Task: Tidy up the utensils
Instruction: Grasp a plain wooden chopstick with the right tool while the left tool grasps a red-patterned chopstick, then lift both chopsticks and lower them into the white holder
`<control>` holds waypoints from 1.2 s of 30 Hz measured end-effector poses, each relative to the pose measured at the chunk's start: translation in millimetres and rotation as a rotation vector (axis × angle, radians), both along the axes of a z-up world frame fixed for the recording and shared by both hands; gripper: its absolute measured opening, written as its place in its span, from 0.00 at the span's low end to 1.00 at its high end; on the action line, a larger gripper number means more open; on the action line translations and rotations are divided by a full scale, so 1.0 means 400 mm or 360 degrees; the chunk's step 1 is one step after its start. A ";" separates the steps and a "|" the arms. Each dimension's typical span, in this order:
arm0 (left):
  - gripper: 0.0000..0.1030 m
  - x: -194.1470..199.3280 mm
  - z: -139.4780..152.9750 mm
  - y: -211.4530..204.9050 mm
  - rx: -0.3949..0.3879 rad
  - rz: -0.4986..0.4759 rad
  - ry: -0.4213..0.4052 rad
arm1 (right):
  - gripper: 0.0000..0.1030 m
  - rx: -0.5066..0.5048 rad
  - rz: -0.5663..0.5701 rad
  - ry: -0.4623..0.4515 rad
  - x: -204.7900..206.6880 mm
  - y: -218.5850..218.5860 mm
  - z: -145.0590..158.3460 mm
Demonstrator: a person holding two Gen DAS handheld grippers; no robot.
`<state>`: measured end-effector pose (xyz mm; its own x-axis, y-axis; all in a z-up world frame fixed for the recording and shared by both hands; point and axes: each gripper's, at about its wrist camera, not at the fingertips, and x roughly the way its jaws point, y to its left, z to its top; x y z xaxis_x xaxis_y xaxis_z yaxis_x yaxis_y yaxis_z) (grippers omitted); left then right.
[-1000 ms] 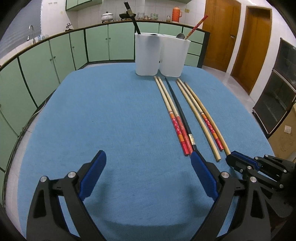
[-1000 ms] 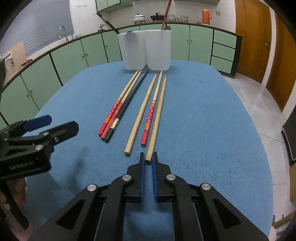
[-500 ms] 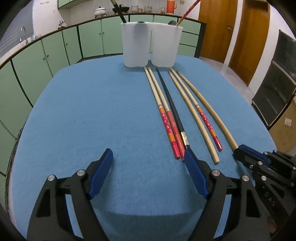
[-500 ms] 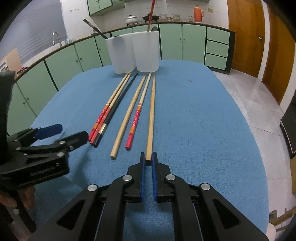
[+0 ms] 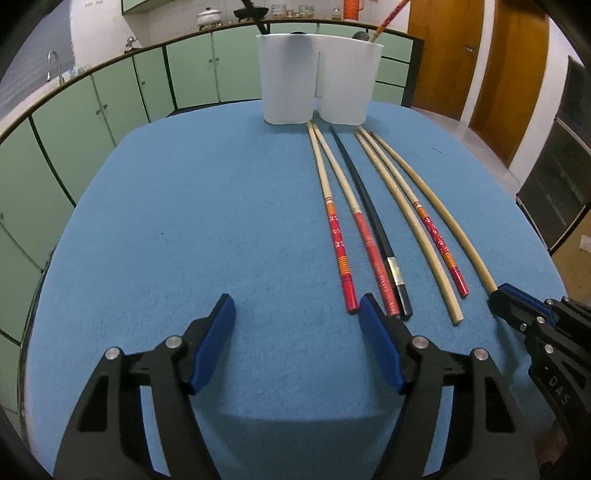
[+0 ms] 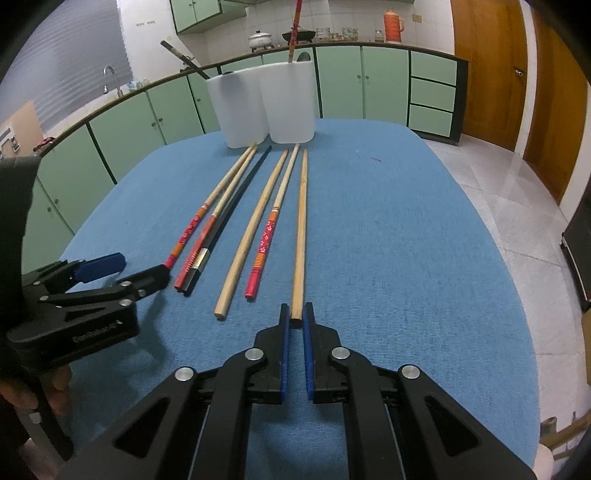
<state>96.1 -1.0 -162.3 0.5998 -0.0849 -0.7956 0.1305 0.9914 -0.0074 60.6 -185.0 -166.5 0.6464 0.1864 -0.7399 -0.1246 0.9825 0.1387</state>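
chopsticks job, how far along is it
Barely started. Done: one black and one red chopstick stand in the cups. In hand: the right tool is closing on the plain chopstick; the left tool is open, empty. Left: six lie on the table.

Showing matte black plastic linkage arms on left gripper (image 5: 297, 310), triangular cutouts behind the fingers (image 5: 380, 349), silver round screws at the pivots, glossy blue pads lining inner faces. Repeating same build on right gripper (image 6: 294, 314): black arms, silver screws, narrow blue pads (image 6: 283, 354). Carrying embossed lettering on black body sides, unreadable. Showing bare skin of a hand (image 6: 55, 391) behind the left gripper's body.
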 end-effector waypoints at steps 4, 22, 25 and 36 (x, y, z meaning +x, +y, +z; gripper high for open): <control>0.65 -0.005 0.000 -0.006 -0.0014 -0.0012 -0.0005 | 0.07 -0.0002 0.0002 -0.0002 0.001 0.003 -0.001; 0.05 -0.034 0.029 -0.029 -0.0080 -0.0061 -0.0064 | 0.06 -0.0012 0.0004 -0.0055 -0.007 -0.002 0.017; 0.05 -0.047 0.068 -0.015 -0.0067 -0.0062 -0.0130 | 0.06 -0.0027 0.0010 -0.0114 -0.014 -0.009 0.058; 0.05 -0.077 0.300 0.017 -0.0096 -0.0081 -0.0472 | 0.06 -0.0038 0.0017 -0.0414 -0.023 -0.049 0.273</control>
<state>65.5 5.9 -42.3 0.7990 -0.1629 -0.5788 0.1855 0.9824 -0.0203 51.3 -204.8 -57.1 0.8137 0.1785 -0.5532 -0.1632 0.9836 0.0773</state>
